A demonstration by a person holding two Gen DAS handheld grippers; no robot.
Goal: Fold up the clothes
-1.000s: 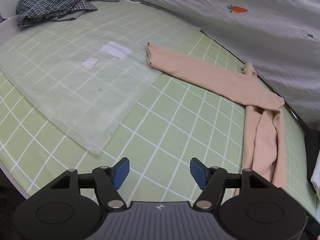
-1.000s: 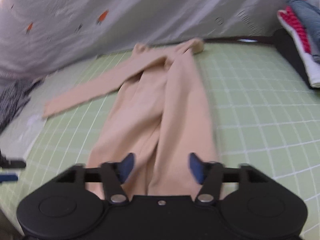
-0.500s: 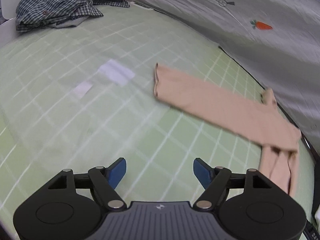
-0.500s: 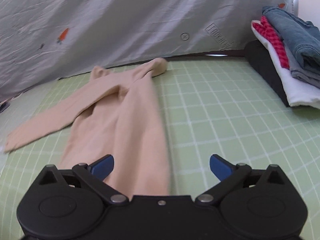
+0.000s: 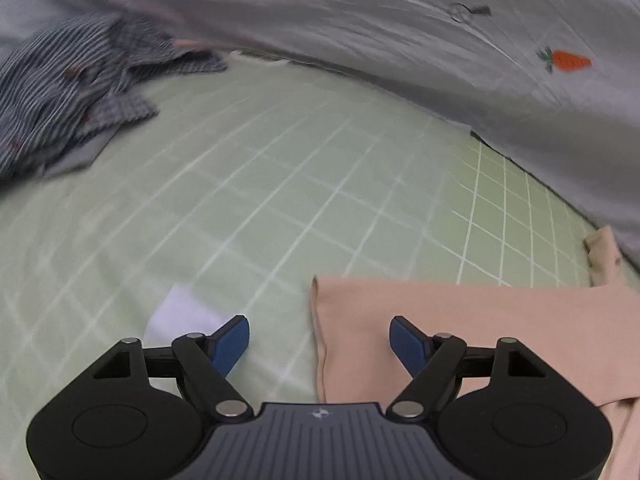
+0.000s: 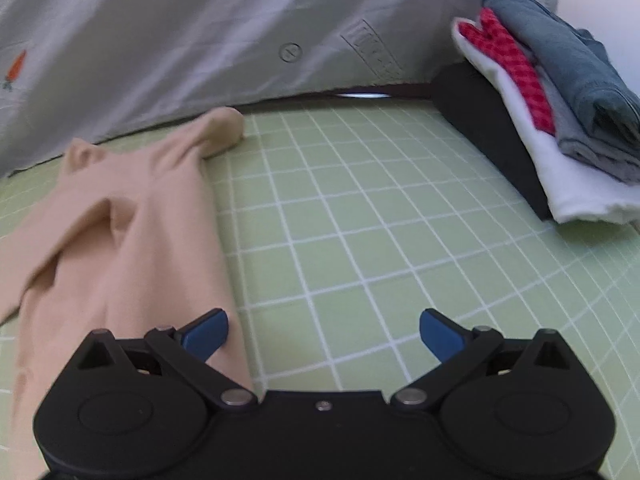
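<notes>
Across a pale green bedsheet (image 5: 280, 184) crossed by a white grid, lying flat: a soft, smooth, peach-beige long-sleeved knit garment (image 5: 460, 328), matte and slightly creased. Stretching one long sleeve sideways, straight cuff edge falling between the blue pads of the left gripper (image 5: 319, 338), nearer the right-hand pad (image 5: 406, 346); whether touching the cloth or hovering over it, cannot tell. Standing wide apart, those fingers, closing on nothing.

Over on the other side, spreading in long folds down the left of the right wrist view, the same garment (image 6: 132, 232), rounded sleeve end bunching by the far edge of the sheet. Sitting over its right border, the left blue pad (image 6: 206, 334) of the right gripper (image 6: 324, 334); the other pad (image 6: 438, 334) hanging above bare sheet. Gaping wide as well, gripping nothing.

Lying just beside the left gripper's left-hand pad, a small white rectangular patch (image 5: 180, 316). Heaping at the far left, blurred, a crumpled blue-and-white striped and checked shirt (image 5: 68, 92). Rising behind everything, a wrinkled grey fabric backdrop (image 5: 360, 24) printed with a small orange carrot (image 5: 566, 60). Resting at the far right on a black block (image 6: 492, 136), a folded stack (image 6: 560, 92): white cloth, red check, grey, blue denim on top.
</notes>
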